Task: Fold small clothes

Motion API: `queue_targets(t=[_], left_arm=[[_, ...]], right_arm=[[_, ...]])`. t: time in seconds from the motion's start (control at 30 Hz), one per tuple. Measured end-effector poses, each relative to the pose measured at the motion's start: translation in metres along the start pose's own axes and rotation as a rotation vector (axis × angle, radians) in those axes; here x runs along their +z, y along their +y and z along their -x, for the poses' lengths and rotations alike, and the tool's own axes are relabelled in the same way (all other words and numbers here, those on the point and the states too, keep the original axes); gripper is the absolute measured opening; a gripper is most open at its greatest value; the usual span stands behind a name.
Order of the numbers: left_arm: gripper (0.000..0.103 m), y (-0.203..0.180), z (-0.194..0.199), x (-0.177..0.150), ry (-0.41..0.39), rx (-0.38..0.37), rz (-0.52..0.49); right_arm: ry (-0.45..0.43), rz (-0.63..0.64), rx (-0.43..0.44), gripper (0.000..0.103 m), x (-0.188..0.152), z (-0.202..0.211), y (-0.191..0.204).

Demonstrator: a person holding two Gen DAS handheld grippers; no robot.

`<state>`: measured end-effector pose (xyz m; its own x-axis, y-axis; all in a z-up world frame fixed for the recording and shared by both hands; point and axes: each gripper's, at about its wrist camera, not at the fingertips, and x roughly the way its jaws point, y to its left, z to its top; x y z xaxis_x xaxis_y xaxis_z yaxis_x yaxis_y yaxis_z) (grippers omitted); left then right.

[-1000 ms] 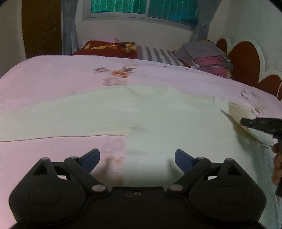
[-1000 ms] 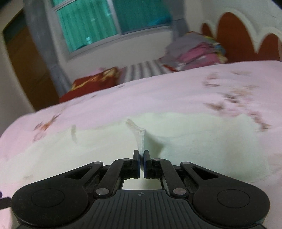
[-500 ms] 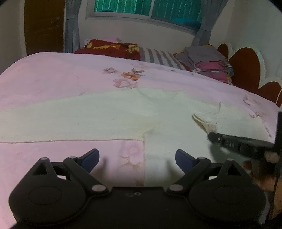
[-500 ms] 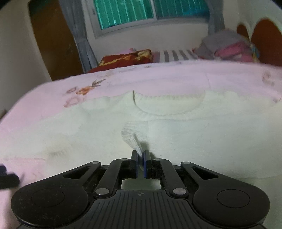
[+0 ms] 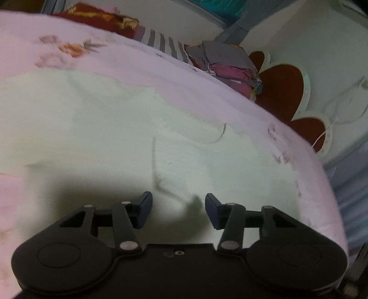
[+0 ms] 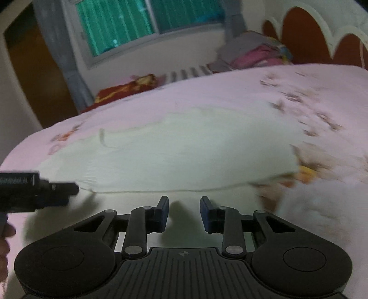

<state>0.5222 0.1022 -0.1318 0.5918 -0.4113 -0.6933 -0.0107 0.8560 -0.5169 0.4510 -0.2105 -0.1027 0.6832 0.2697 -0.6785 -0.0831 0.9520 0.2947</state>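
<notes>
A cream knitted sweater point(image 5: 96, 128) lies spread flat on the pink flowered bedspread point(image 5: 207, 92); one sleeve is folded over its body. It also shows in the right wrist view point(image 6: 184, 149). My left gripper point(image 5: 178, 210) is open and empty, low over the sweater near a folded edge. My right gripper point(image 6: 183, 214) is open and empty, just above the sweater's near edge. The left gripper shows from the side at the left of the right wrist view point(image 6: 76, 188).
A stack of folded clothes point(image 5: 230, 66) and pillows point(image 5: 96, 20) lie at the far side of the bed. A red and white headboard point(image 5: 287, 92) stands at the right. The bed's edge point(image 5: 331, 207) drops off at the right.
My right gripper has let go of the sleeve cuff and opened, and the sleeve now lies folded on the sweater. My left gripper has moved right, over the sweater.
</notes>
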Motion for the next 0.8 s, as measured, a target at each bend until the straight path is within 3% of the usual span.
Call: queue_targets(t=[0.07, 0.1, 0.13, 0.33, 0.53, 0.8], left_arm=[[0.029, -0.001, -0.013, 0.006, 0.003, -0.021, 0.018], [0.006, -0.001, -0.019, 0.008, 0.013, -0.030, 0.023], [0.003, 0.000, -0.024, 0.012, 0.022, -0.036, 0.029], [0.003, 0.015, 0.008, 0.038, -0.098, -0.007, 0.009], [0.003, 0.047, 0.023, 0.041, -0.102, 0.061, -0.001], [0.003, 0.058, 0.039, 0.041, -0.150, 0.072, -0.011]], right_arm=[[-0.002, -0.025, -0.016, 0.031, 0.000, 0.003, -0.015], [-0.007, -0.039, -0.026, 0.031, 0.001, 0.005, -0.020], [-0.012, -0.058, -0.032, 0.031, 0.003, 0.005, -0.025], [-0.019, -0.112, -0.045, 0.031, 0.009, 0.003, -0.043], [-0.025, -0.118, -0.055, 0.031, 0.004, 0.007, -0.041], [-0.019, -0.096, -0.073, 0.031, 0.006, 0.005, -0.040]])
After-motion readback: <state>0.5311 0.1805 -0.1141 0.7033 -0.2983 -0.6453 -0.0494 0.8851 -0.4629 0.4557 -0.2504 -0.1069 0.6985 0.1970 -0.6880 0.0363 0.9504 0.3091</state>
